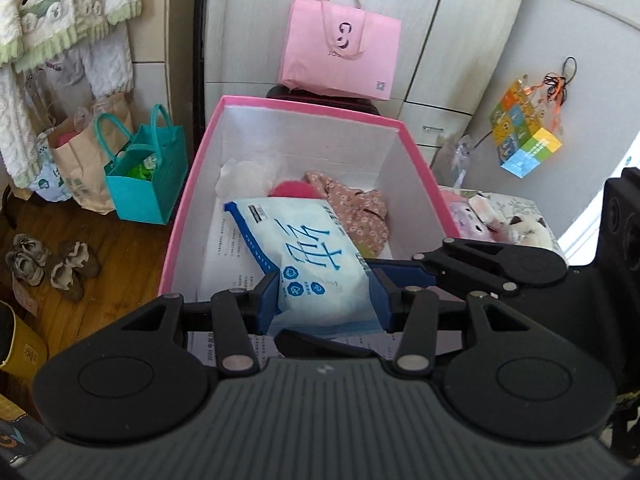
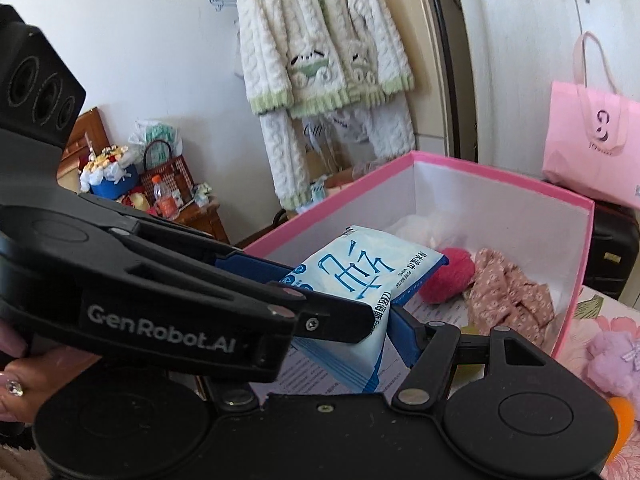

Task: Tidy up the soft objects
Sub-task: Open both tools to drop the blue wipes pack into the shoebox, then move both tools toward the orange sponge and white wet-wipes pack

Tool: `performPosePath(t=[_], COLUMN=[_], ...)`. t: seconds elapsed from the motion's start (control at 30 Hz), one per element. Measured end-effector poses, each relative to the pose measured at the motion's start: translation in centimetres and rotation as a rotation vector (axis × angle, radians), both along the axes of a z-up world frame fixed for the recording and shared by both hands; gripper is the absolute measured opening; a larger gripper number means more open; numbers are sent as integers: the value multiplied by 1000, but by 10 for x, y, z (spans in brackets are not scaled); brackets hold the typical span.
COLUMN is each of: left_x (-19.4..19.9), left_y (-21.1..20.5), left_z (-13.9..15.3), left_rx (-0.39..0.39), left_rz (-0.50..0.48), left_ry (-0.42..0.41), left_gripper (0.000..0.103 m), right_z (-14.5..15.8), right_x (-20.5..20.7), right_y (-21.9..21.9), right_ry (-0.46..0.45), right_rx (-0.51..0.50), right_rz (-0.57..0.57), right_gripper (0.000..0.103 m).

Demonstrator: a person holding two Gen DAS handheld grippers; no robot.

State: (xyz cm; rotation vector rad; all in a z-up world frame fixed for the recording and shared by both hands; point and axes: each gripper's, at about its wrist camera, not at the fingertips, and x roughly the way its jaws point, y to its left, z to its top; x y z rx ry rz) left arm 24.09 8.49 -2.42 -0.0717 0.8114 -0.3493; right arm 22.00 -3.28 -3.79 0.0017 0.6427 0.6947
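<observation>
**Left wrist view: wipes pack pinched over the pink box**

The left gripper (image 1: 324,300) is clamped on the wet-wipes pack (image 1: 304,252), one blue pad pressing each long edge near its nearer end. The rest of the pack juts forward past the fingertips, over the open pink box (image 1: 192,184). Beyond the tips, on the box floor, lie a white fluffy piece (image 1: 244,172), a pink pompom (image 1: 294,190) and a floral cloth (image 1: 352,208).

The right gripper (image 2: 332,344) comes in from the side. One of its blue fingers sits against the pack, the other is hidden behind the left gripper, so I cannot tell whether it grips.

The pack looks like soft film over a damp, fairly weighty stack. It should dent under the pads, sag at its free end, and the glossy wrap may slide. Holding it across the thick middle would probably be safer than holding a sealed end.
</observation>
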Motion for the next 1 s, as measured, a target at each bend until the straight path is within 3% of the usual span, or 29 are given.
performPosePath(t=[0.17,0.5,0.7,1.0], left_x=[-11,-52,-82,-128], left_y=[-4,6,0,-27], left_z=[6,35,54,84], left_rx=[84,82,50,13], left_rz=[45,38,-32,-190], left_ry=[-81,-152,-153,-168], left_gripper=[55,59,60,60], right_z=[2,20,44,69], right_x=[-7,-57,-87,-129], right_y=[-1,-62,-98,-149], right_ry=[-7,-24,-45,-90], right_rx=[-44,39,63,17], right_rz=[0,-21,-44,-140], right_gripper=[72,72,72,72])
